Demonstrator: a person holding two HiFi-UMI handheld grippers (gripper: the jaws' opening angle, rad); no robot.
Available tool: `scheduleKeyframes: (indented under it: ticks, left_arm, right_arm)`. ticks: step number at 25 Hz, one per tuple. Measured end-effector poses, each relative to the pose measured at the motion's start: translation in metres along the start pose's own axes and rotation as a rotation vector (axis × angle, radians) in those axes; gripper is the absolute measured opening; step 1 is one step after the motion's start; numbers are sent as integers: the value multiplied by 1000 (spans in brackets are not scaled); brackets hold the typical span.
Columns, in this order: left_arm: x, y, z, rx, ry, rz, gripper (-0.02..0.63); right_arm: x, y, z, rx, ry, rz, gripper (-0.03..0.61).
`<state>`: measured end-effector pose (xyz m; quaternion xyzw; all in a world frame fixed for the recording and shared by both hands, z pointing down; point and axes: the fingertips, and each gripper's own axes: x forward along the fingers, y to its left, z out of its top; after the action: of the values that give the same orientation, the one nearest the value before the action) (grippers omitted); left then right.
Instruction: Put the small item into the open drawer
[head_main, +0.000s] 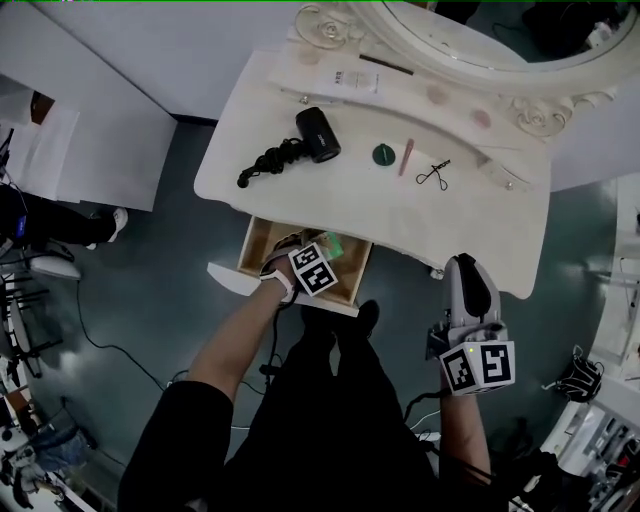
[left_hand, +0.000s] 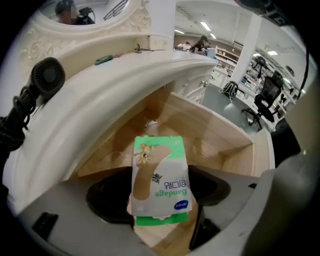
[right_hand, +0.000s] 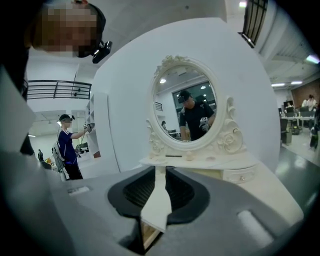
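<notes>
A green-and-white bandage packet (left_hand: 160, 182) is pinched between the jaws of my left gripper (left_hand: 160, 195). The packet hangs over the wooden floor of the open drawer (left_hand: 215, 137). In the head view the left gripper (head_main: 325, 250) sits above the pulled-out drawer (head_main: 258, 245) under the white dressing table (head_main: 330, 205), and a green corner of the packet (head_main: 335, 244) shows beside the marker cube. My right gripper (head_main: 462, 262) is held off the table's front right corner. Its jaws are together with nothing in them, and the right gripper (right_hand: 161, 172) faces the table and its oval mirror (right_hand: 184, 102).
On the tabletop lie a black hair dryer (head_main: 318, 133) with its coiled cord (head_main: 265, 163), a green round item (head_main: 385, 154), a pink stick (head_main: 406, 157) and an eyelash curler (head_main: 433, 175). A small pale scrap (left_hand: 151, 122) lies at the drawer's back. Cables run across the floor.
</notes>
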<state>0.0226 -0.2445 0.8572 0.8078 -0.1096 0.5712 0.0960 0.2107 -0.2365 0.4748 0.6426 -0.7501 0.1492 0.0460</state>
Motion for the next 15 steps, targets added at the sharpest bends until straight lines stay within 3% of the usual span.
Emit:
scheduleKeyframes:
  ticks: [4, 6, 15]
  left_arm:
    - [18, -5, -4, 162, 45, 27, 346]
    - [26, -7, -9, 202, 54, 36, 348]
    - [10, -4, -4, 171, 21, 56, 388]
  right_arm:
    - [-3, -1, -5, 5, 9, -6, 63]
    - [-5, -2, -7, 3, 11, -5, 63]
    - [-9, -10, -9, 4, 2, 1, 63]
